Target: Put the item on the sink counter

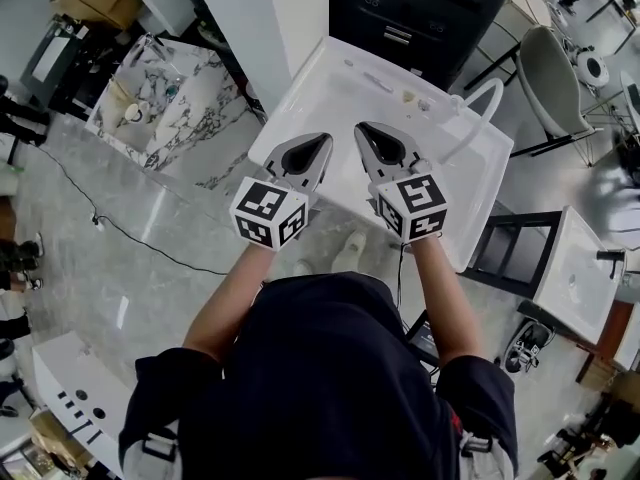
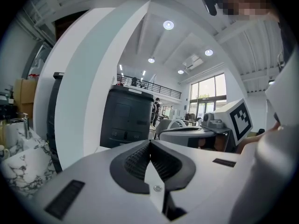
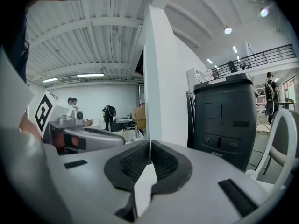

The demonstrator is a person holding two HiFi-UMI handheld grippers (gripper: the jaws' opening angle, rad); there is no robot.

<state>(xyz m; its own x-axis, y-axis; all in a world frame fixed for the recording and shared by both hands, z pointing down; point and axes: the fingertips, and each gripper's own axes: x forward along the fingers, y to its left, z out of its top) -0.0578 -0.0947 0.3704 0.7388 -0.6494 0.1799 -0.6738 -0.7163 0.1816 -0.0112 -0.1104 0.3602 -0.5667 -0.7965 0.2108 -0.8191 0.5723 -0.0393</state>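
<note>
sink counter [image 1: 330, 78] glossy white; left tongs [image 1: 321, 142], right tongs [image 1: 363, 130] closed, empty.

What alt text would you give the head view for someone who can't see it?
Seen from above, a person holds the left gripper and right gripper side by side over a white sink counter, jaws shut and empty. A black cabinet stands beyond it.
</note>
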